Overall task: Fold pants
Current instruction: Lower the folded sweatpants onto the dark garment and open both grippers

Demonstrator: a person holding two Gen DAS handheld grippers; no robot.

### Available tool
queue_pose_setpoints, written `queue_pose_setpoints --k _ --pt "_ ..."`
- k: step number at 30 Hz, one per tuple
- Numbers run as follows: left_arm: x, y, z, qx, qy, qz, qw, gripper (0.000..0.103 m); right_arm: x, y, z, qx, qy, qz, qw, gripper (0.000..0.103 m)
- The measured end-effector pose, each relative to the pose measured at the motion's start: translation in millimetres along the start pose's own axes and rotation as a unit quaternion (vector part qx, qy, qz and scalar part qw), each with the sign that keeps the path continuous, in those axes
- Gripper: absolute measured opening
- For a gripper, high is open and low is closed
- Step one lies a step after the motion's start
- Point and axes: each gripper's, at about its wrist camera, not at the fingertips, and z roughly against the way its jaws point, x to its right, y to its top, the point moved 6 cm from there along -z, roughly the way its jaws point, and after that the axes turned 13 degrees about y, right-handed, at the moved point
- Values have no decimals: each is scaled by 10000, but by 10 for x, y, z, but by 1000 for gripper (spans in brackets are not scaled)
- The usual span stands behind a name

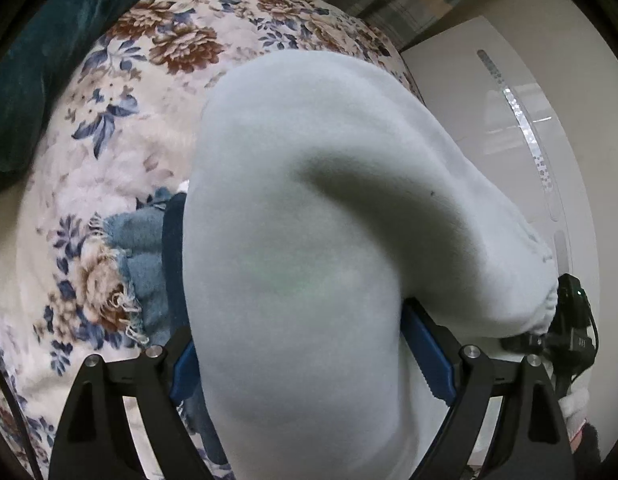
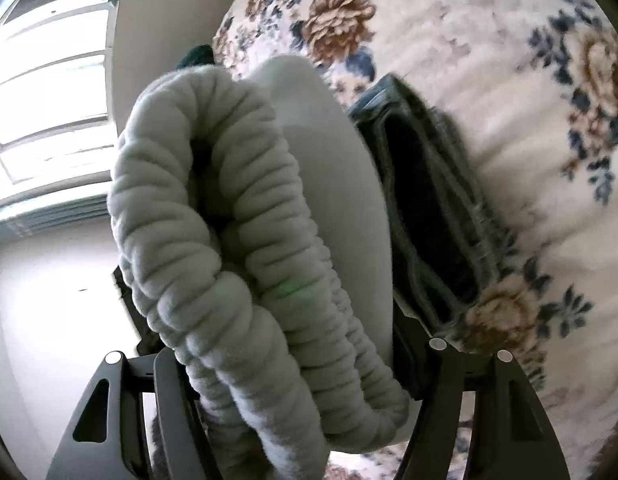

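I have the pale grey fleece pants (image 1: pixel 293 240) lifted above the floral blanket (image 1: pixel 109 120). My left gripper (image 1: pixel 305 344) has its jaws pinched on a thick fold of leg fabric; my right gripper (image 2: pixel 285 364) is clamped on the ribbed elastic waistband (image 2: pixel 213 208). My worry is that the bulky fleece slips from either grip, or the hanging cloth snags the frayed blue denim garment (image 1: pixel 145 264) lying beneath and drags it askew

Pants (image 1: pixel 301 240) hang above the blanket (image 1: pixel 121 128), jeans (image 1: pixel 149 252) lying beneath.
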Motion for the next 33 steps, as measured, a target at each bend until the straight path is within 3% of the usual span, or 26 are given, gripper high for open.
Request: queue_pose_setpoints --k 2,5,8,11,13,17,19,22,28,33 --pt "-17 -35 -12 -61 4 48 10000 90 46 53 -12 24 -304 60 9995 72" --pt "-40 -126 109 -68 145 196 9997 90 69 62 10 -33 -709 -7 9975 89" --pt "-72 -193 402 236 539 309 9978 88 -133 15 242 353 -1550 604 9854 94" --pt "-103 -277 766 638 1347 238 9885 89 -359 -67 486 840 -2290 1113 9634 94" --pt "-63 -394 1104 1024 1871 201 9768 90 -535 -185 642 1129 -2739 1458 9439 94" --pt "233 -803 1752 1545 2457 34 9570 94 -973 -685 925 1441 -3478 2202 8999 94" --pt "359 -1017 1953 1622 2592 22 9521 94 -1183 -998 1018 1558 -3736 2568 8776 94" --pt "608 -1424 2273 1691 2604 132 9505 94 -1457 -1504 1166 1659 -3860 2937 8586 94" --pt "1129 -2234 2896 1784 2477 133 9522 94 -2013 -2622 1647 1864 -3751 3359 8437 94" --pt "1442 -2816 3451 1983 2505 146 9475 94 -2418 -3474 2104 2037 -3592 3658 8341 94"
